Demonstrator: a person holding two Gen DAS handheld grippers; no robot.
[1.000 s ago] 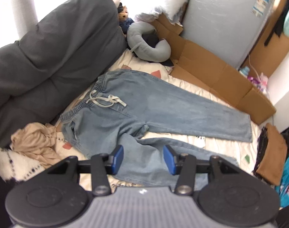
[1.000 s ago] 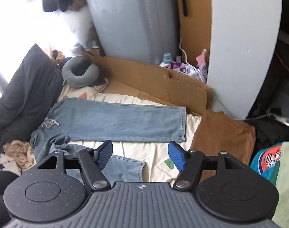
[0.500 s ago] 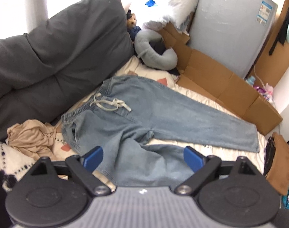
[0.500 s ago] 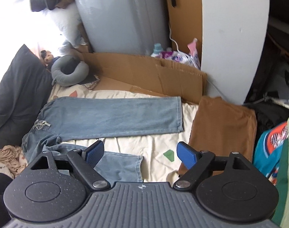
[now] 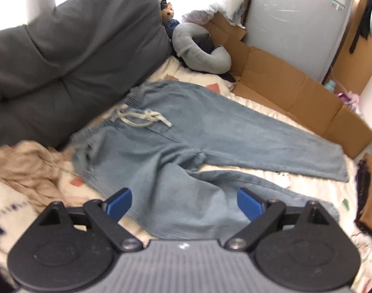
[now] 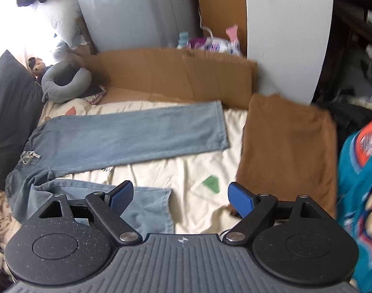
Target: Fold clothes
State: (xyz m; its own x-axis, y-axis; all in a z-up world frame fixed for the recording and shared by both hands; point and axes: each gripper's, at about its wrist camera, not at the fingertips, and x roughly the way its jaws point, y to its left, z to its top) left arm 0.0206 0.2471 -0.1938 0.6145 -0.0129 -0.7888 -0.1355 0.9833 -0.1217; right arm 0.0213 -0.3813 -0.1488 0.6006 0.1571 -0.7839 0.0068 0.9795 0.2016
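A grey neck pillow [image 5: 198, 51] is seen lying on a cream bedsheet [image 6: 186, 171]. Left of the pillow a dark grey cushion [image 5: 76, 56] is propped; right of it, flattened cardboard [image 5: 295, 92]. A small plush toy [image 5: 168, 14] is tucked just behind the pillow.

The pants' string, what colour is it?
The string on the light blue pants is pale grey-white, tied in a bow. The left wrist view shows it best.

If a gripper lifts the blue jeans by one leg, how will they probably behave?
The jeans lie flat with soft wrinkles on the bed sheet, so they will probably drape limply. The cloth looks thick, so likely rather heavy. The drawstring may dangle.
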